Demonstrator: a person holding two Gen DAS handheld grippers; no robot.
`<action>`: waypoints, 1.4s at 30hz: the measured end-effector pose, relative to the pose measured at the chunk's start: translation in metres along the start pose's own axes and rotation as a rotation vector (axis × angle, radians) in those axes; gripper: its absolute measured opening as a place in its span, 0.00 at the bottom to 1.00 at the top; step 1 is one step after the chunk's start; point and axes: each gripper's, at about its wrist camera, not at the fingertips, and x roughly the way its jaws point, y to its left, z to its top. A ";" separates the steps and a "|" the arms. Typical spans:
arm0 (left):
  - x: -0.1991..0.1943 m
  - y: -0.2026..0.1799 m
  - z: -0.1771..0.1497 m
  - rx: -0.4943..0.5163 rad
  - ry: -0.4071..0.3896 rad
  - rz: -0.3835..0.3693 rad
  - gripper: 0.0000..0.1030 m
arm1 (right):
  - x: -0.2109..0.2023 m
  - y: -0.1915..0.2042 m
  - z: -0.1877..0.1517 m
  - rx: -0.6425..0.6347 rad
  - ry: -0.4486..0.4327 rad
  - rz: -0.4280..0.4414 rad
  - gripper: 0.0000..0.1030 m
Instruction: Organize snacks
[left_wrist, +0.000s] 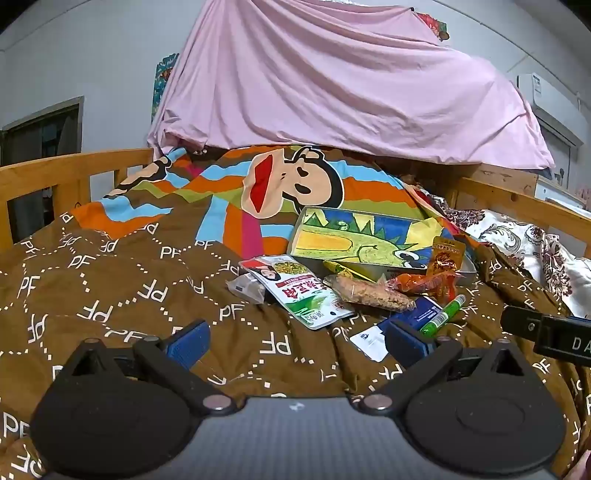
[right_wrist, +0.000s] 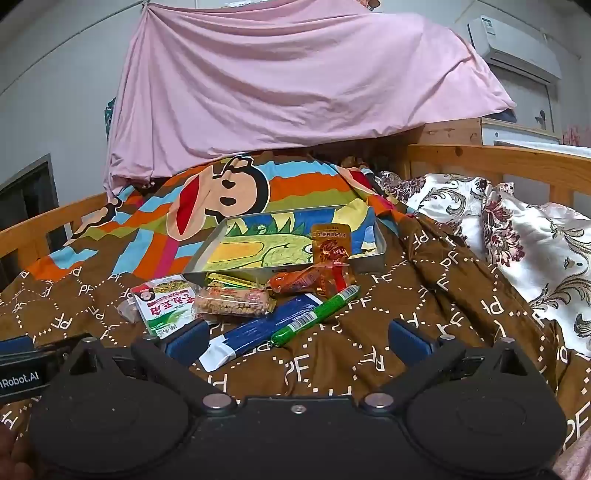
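Snacks lie in a heap on a brown quilt in front of a shallow metal tray (left_wrist: 306, 218) (right_wrist: 378, 254) with a dinosaur drawing inside. They include a white-green bean packet (left_wrist: 295, 291) (right_wrist: 162, 302), a clear-wrapped grain bar (left_wrist: 369, 293) (right_wrist: 234, 301), an orange-red packet (left_wrist: 424, 282) (right_wrist: 306, 280), a gold-brown sachet (left_wrist: 447, 256) (right_wrist: 330, 240) leaning on the tray, a green sausage stick (left_wrist: 443, 314) (right_wrist: 317, 312) and a blue packet (left_wrist: 413, 317) (right_wrist: 266, 326). My left gripper (left_wrist: 295, 341) is open and empty, short of the heap. My right gripper (right_wrist: 297, 338) is open and empty around the blue packet's near end.
Wooden bed rails (left_wrist: 55, 173) (right_wrist: 498, 158) run along both sides. A striped monkey-print cover (left_wrist: 295, 181) lies behind the tray, a floral pillow (right_wrist: 517, 240) to the right, and a pink sheet (left_wrist: 332, 85) hangs behind. The right gripper's body (left_wrist: 554, 336) shows at the left view's edge.
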 end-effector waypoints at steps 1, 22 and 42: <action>0.000 0.000 0.000 0.000 0.000 0.003 1.00 | 0.000 0.000 0.000 -0.001 0.000 0.000 1.00; 0.001 0.000 -0.002 -0.009 0.009 -0.004 1.00 | 0.001 0.001 0.000 -0.001 0.002 -0.001 1.00; 0.001 -0.003 -0.002 -0.010 0.008 -0.003 1.00 | 0.003 0.001 0.000 0.002 0.007 0.000 1.00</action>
